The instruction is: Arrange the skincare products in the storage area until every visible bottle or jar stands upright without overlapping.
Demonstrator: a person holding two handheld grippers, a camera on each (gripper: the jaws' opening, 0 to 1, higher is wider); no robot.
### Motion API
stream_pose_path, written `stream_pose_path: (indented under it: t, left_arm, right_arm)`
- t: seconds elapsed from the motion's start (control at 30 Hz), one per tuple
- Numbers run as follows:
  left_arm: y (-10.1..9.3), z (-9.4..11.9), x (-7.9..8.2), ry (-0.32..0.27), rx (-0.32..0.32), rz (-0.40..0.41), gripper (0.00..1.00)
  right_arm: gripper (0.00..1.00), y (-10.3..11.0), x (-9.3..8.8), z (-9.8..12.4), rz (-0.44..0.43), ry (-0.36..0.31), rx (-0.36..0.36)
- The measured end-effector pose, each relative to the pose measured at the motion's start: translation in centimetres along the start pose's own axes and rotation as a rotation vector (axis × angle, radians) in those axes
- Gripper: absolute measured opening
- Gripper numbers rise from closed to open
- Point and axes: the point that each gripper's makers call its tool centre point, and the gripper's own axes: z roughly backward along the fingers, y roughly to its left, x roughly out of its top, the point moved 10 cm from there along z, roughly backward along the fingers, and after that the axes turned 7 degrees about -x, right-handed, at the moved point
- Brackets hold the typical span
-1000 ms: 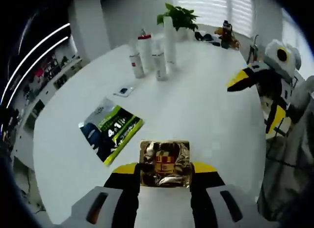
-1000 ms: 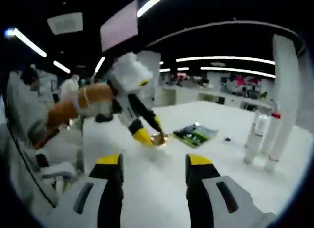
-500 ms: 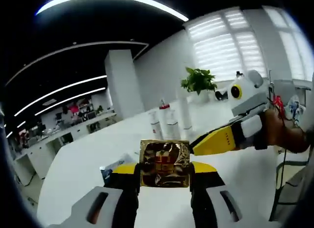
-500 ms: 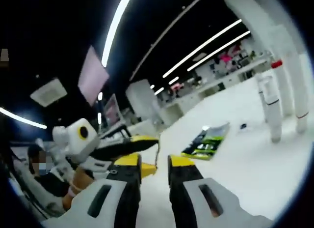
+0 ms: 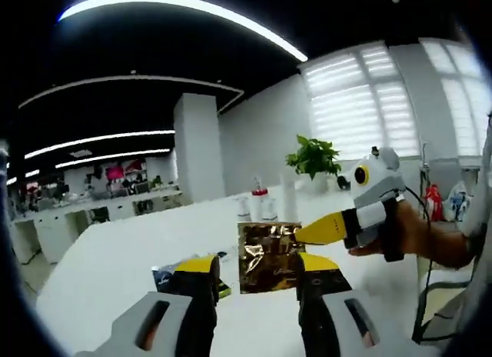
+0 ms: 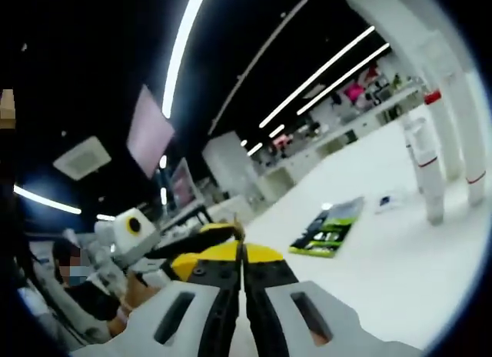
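The left gripper [image 5: 257, 274] is raised off the white desk [image 5: 115, 249], its jaws standing apart. A gold foil sachet [image 5: 265, 253] hangs in the gap between them, nearer the right-hand jaw and tilted, no longer squarely seated. The yellow tips of the right gripper [image 5: 327, 228] come in from the right and meet the sachet's upper right corner, with a person's hand [image 5: 400, 234] behind them. This reads as a hand-over in mid air: the left jaws have let go so that the other tool can take the sachet by its edge.

In the right gripper view the right gripper [image 6: 240, 253] has its jaws pressed together with only a thin line between them. The sachet itself cannot be made out there, so the pinch is judged from the left gripper view; the left gripper [image 6: 181, 241] lies just beyond the tips.

The skincare bottles [image 5: 257, 205] stand upright together far ahead of the left jaws, beside a potted plant [image 5: 311, 155]; in the right gripper view the tall white bottles [image 6: 430, 168] stand well off to the right. A green and black packet [image 6: 329, 228] lies flat on the desk between the jaws and the bottles, with a small flat item [image 6: 393, 199] near it. Passing the sachet probably serves to carry it towards that group.
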Motion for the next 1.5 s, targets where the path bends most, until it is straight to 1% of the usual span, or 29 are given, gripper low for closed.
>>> stream_pose_path:
  t: [0.07, 0.1, 0.17, 0.2, 0.27, 0.3, 0.33, 0.37, 0.43, 0.47, 0.57, 0.63, 0.67, 0.73, 0.87, 0.9, 0.97, 1.07, 1.13, 1.17, 1.2, 1.23, 1.27, 1.3, 1.33, 1.37, 1.4, 1.47, 1.5]
  left_arm:
    - [0.2, 0.2, -0.2, -0.031, -0.091, 0.171, 0.42]
    - [0.4, 0.3, -0.4, -0.058, -0.163, 0.296, 0.40]
    - [0.3, 0.3, -0.9, -0.059, -0.244, 0.373, 0.35]
    - [0.2, 0.3, -1.1, -0.065, -0.286, 0.458, 0.33]
    - [0.2, 0.2, -1.4, -0.073, -0.327, 0.527, 0.29]
    - [0.2, 0.1, -1.6, -0.061, -0.350, 0.569, 0.27]
    - [0.3, 0.1, -1.8, -0.049, -0.360, 0.586, 0.24]
    - [0.3, 0.0, -2.0, -0.037, -0.376, 0.585, 0.21]
    - [0.1, 0.0, -2.2, -0.003, -0.416, 0.592, 0.15]
    - [-0.1, 0.0, -2.3, 0.001, -0.424, 0.601, 0.14]
    - [-0.1, -0.1, -2.6, 0.014, -0.412, 0.616, 0.11]
    - [-0.2, 0.0, -2.8, 0.031, -0.400, 0.610, 0.09]
    - [-0.3, 0.0, -2.9, 0.040, -0.400, 0.603, 0.07]
    - [-0.4, 0.1, -3.1, 0.060, -0.412, 0.615, 0.03]
    - [-0.7, 0.0, -3.0, 0.072, -0.439, 0.620, 0.02]
    - [-1.0, -0.3, -3.1, 0.092, -0.436, 0.587, 0.02]
    - [-1.2, -0.6, -3.2, 0.107, -0.438, 0.575, 0.01]
    - [-1.5, -1.4, -3.2, 0.126, -0.453, 0.591, 0.01]
    - [-1.4, -1.7, -3.1, 0.125, -0.454, 0.602, 0.01]
    - [-1.2, -2.0, -2.9, 0.110, -0.448, 0.626, 0.01]
    - [-1.0, -2.4, -2.7, 0.095, -0.460, 0.649, 0.01]
    - [-0.9, -2.6, -2.7, 0.090, -0.464, 0.657, 0.01]
    - [-0.4, -3.1, -2.6, 0.061, -0.464, 0.683, 0.01]
    - [0.3, -3.7, -2.5, 0.043, -0.438, 0.727, 0.01]
    - [1.1, -4.1, -2.5, 0.040, -0.421, 0.763, 0.01]
    - [2.2, -4.8, -2.6, 0.040, -0.383, 0.822, 0.01]
    - [3.3, -5.7, -2.8, 0.058, -0.345, 0.870, 0.01]
    - [4.3, -6.6, -3.2, 0.084, -0.315, 0.887, 0.01]
    - [5.2, -7.5, -3.4, 0.098, -0.274, 0.928, 0.01]
  right_arm:
    - [0.00, 0.0, 0.1, 0.3, -0.033, 0.014, 0.040]
    - [0.00, -0.3, 0.2, 0.5, -0.042, 0.017, 0.050]
    - [0.00, -0.4, 0.1, 0.7, -0.073, 0.036, 0.079]
    - [0.00, -0.4, 0.1, 0.8, -0.101, 0.032, 0.094]
    - [0.00, -0.4, 0.1, 0.9, -0.105, 0.044, 0.114]
    - [0.00, -0.4, 0.0, 1.0, -0.109, 0.048, 0.121]
    - [0.00, -0.3, 0.0, 1.0, -0.113, 0.053, 0.128]
    - [0.00, -0.2, -0.1, 1.1, -0.117, 0.069, 0.146]
    - [0.00, -0.1, -0.2, 1.1, -0.113, 0.076, 0.141]
    - [0.00, -0.1, -0.3, 1.2, -0.106, 0.081, 0.141]
    - [0.00, 0.1, -0.4, 1.3, -0.084, 0.100, 0.144]
    - [0.00, 0.1, -0.5, 1.4, -0.062, 0.131, 0.150]
    - [0.00, 0.1, -0.5, 1.4, -0.053, 0.133, 0.145]
    - [0.00, -0.1, -0.4, 1.5, -0.036, 0.149, 0.143]
    - [0.00, -0.1, -0.2, 1.6, -0.007, 0.159, 0.128]
    - [0.00, -0.1, -0.1, 1.7, 0.004, 0.158, 0.122]
    - [0.00, -0.1, 0.2, 1.7, 0.035, 0.150, 0.099]
    - [0.00, 0.1, 0.7, 1.7, 0.063, 0.126, 0.071]
    - [0.01, -0.2, 1.3, 1.7, 0.096, 0.082, 0.033]
    - [0.03, -0.4, 1.7, 1.8, 0.147, 0.028, 0.013]
    - [0.07, -0.6, 2.1, 2.0, 0.182, -0.020, -0.021]
    - [0.13, -0.7, 2.2, 2.1, 0.197, -0.036, -0.035]
    - [0.19, -1.0, 2.5, 2.5, 0.236, -0.071, -0.097]
    - [0.25, -1.2, 2.6, 3.1, 0.283, -0.077, -0.153]
    - [0.25, -1.4, 2.6, 3.4, 0.324, -0.081, -0.180]
    - [0.23, -1.6, 2.7, 4.0, 0.366, -0.092, -0.216]
    - [0.18, -1.8, 2.5, 4.6, 0.397, -0.102, -0.246]
    - [0.13, -1.9, 2.3, 5.0, 0.381, -0.114, -0.263]
    - [0.13, -2.1, 2.0, 5.4, 0.361, -0.109, -0.258]
